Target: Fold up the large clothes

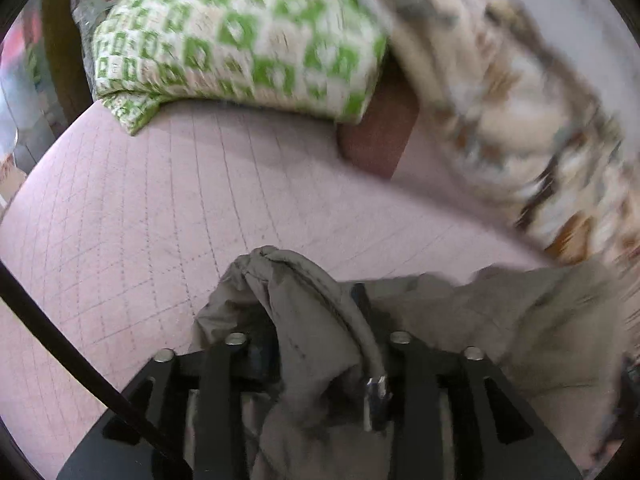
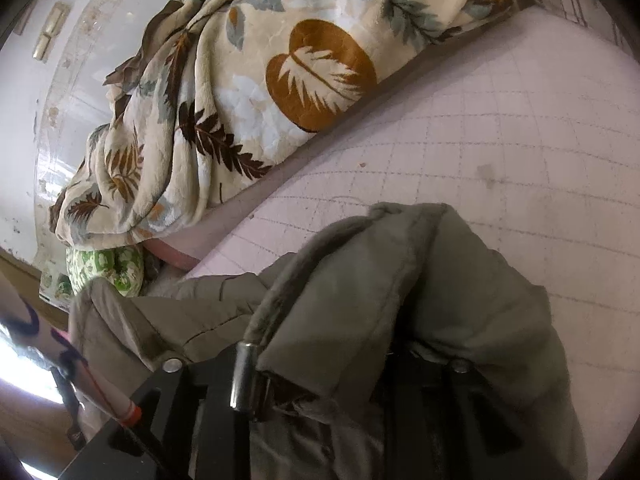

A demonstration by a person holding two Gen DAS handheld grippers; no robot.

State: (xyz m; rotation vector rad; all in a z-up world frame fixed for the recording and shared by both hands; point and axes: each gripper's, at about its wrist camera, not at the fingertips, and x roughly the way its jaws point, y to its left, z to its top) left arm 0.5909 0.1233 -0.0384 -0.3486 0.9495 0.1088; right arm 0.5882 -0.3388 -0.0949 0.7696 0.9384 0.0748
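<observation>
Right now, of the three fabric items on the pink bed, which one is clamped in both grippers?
The plain grey-khaki padded jacket, bunched between the fingers of the left gripper and right gripper. The leaf-print beige blanket and green-checked pillow lie untouched beyond.

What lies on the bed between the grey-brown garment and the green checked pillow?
Only bare pink quilted sheet, seen in the left wrist view between the garment and the pillow.

Pink quilted bed [image 1: 160,208] — green pillow [image 1: 240,40], leaf-print blanket [image 2: 248,92], khaki garment [image 2: 440,280]
</observation>
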